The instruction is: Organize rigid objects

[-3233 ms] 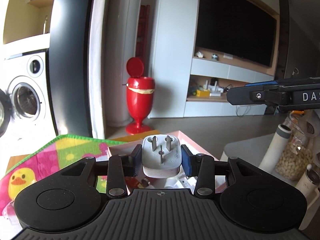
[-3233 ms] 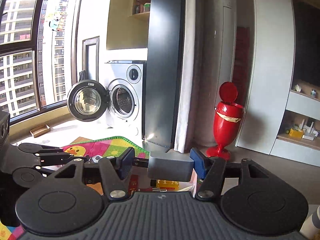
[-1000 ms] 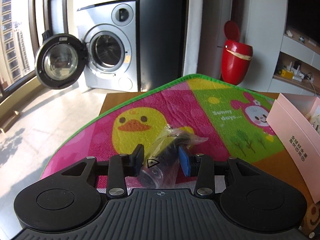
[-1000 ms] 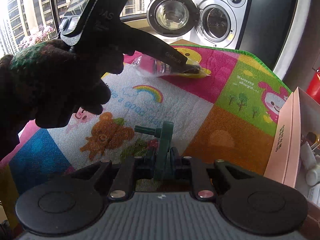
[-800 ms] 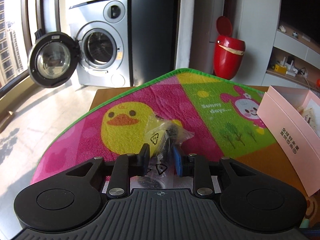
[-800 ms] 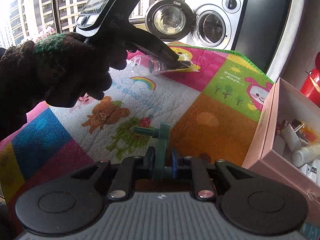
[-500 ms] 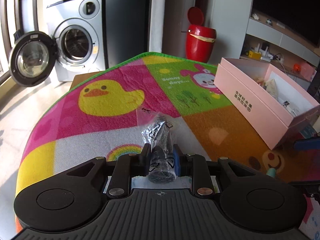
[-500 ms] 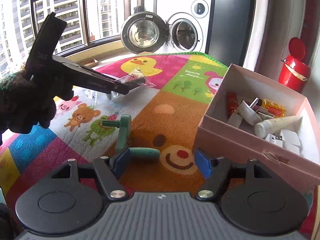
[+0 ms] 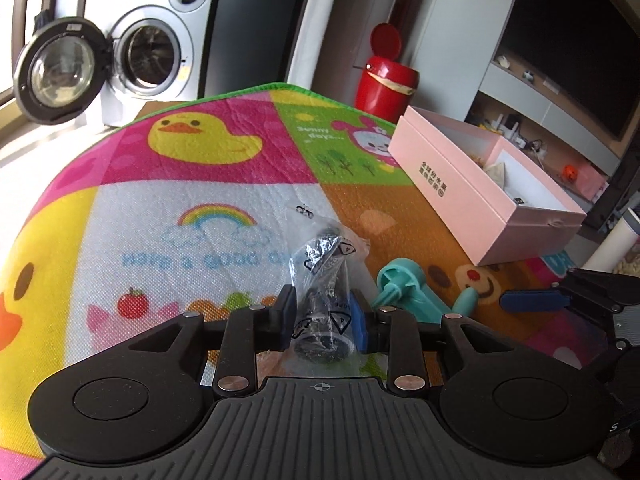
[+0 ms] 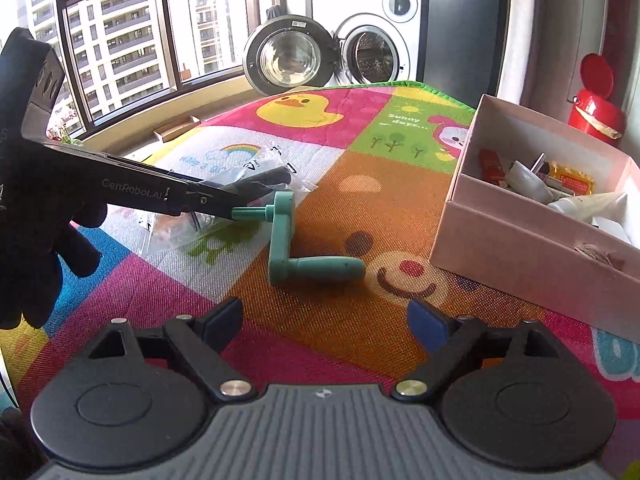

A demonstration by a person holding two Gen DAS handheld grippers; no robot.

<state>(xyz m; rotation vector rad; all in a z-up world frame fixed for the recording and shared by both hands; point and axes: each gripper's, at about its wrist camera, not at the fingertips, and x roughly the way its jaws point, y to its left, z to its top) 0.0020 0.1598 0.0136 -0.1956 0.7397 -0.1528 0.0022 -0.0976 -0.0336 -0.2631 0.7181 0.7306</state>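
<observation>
clear bag [image 9: 325,280] obscures its dark cylinder's details.

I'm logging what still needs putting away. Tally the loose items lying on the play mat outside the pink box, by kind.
Green crank handle: 1
Dark cylinder in a clear plastic bag, between the opening left gripper jaws: 1
Total: 2

The left gripper [image 9: 323,320] is easing open on something (bagged), and the right gripper [image 10: 326,326] spreads wide, empty.
</observation>
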